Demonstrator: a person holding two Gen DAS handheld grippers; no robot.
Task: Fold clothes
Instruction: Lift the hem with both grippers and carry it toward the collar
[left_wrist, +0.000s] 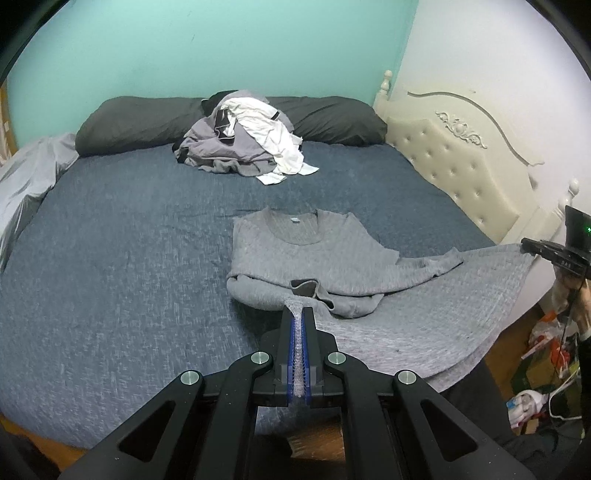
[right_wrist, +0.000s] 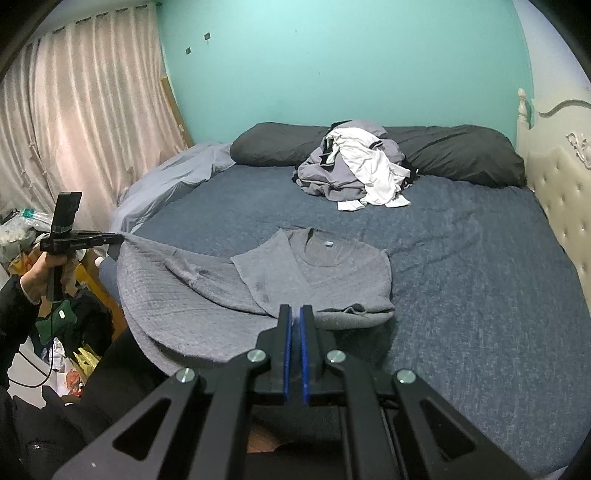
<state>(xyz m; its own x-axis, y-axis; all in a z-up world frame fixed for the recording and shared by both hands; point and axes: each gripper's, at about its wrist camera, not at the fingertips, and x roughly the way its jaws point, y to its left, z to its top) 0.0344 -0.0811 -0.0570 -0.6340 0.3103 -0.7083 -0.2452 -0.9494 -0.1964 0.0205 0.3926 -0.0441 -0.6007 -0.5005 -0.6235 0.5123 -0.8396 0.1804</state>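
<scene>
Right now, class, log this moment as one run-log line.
step: folding | left gripper: shut on grey knit long-sleeved top hem | right gripper: shut on hem | dark blue bed: top partly resting

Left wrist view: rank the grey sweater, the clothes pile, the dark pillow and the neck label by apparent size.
1. grey sweater, though nearness enlarges it
2. dark pillow
3. clothes pile
4. neck label

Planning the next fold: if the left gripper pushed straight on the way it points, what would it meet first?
The left gripper is shut on the grey shirt; straight ahead lies that shirt's folded sleeve, then its body on the bed. Depth is unclear.
</scene>
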